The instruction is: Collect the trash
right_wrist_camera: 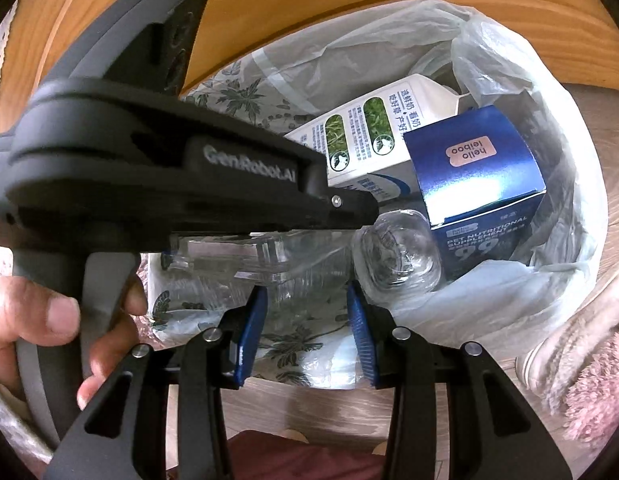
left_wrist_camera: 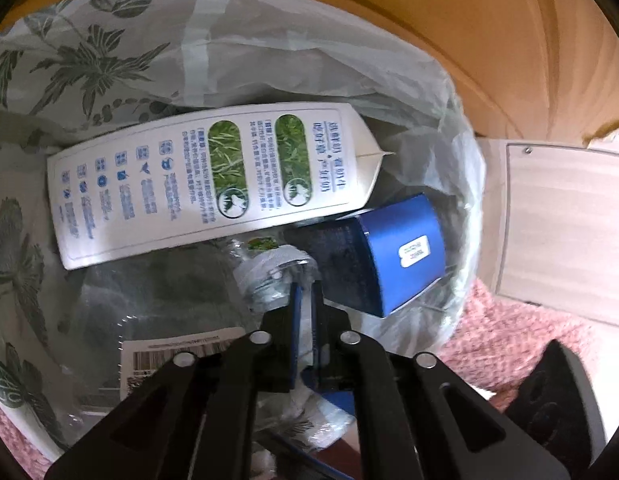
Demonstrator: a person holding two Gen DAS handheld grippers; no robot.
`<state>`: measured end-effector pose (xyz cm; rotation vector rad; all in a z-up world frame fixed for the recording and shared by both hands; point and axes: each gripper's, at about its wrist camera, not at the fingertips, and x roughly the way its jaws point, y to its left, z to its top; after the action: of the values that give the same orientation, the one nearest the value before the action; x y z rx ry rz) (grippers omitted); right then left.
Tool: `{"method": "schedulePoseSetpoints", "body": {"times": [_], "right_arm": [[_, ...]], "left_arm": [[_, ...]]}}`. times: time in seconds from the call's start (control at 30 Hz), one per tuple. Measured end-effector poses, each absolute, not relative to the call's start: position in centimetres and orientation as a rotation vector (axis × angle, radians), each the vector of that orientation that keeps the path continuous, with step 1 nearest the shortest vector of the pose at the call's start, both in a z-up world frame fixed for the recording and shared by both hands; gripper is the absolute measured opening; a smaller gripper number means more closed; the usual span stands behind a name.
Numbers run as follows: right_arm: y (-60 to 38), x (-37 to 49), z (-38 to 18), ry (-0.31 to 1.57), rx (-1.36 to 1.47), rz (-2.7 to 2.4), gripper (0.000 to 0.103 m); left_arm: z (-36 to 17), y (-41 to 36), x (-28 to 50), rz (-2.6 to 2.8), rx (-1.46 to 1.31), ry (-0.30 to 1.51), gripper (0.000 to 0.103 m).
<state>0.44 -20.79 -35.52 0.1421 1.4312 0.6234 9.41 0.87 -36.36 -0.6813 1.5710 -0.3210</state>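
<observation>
1. Left gripper [left_wrist_camera: 305, 300]: fingers are clamped on the bag's [left_wrist_camera: 237, 60] near rim; thin film may tear.
2. Right gripper [right_wrist_camera: 307, 312]: fingers are held apart, nothing gripped.
3. Milk carton [left_wrist_camera: 213, 180], blue box [right_wrist_camera: 477, 168] and clear bottle [right_wrist_camera: 401, 252] are contained inside the bag; spillage is risked if the rim slips.

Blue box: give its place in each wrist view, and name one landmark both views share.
Left wrist view: the blue box lies right of centre in the trash bag, under the milk carton's right end.
Right wrist view: the box is upper right of centre, label upside down.
Shared landmark: the white milk carton with green ovals.
</observation>
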Motion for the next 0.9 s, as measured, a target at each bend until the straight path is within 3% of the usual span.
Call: {"method": "schedulePoseSetpoints", "body": {"times": [0.23,0.6,0.83,0.9], "right_arm": [[-21.9,0.9,-35.4,1.434,0.147,0.614,0.037],[-21.8,1.2,-35.1,1.444,0.156,0.624,0.036],[-21.9,1.1,-35.1,1.467,0.177,0.645,0.024],[-22.9,1.9,-35.9,1.477,0.174,0.600,0.003]], "left_arm": [[-36.4,2.5,9.6,-0.360,-0.802,1.516,0.014],[-37.1,4.3,9.9,-0.349,-0.915,1.520,0.014],[-37.3,4.9,9.3,-0.351,-0.945,1.513,0.018],[-37.1,4.7,9.2,-0.359,-0.986,1.496,0.020]]}}
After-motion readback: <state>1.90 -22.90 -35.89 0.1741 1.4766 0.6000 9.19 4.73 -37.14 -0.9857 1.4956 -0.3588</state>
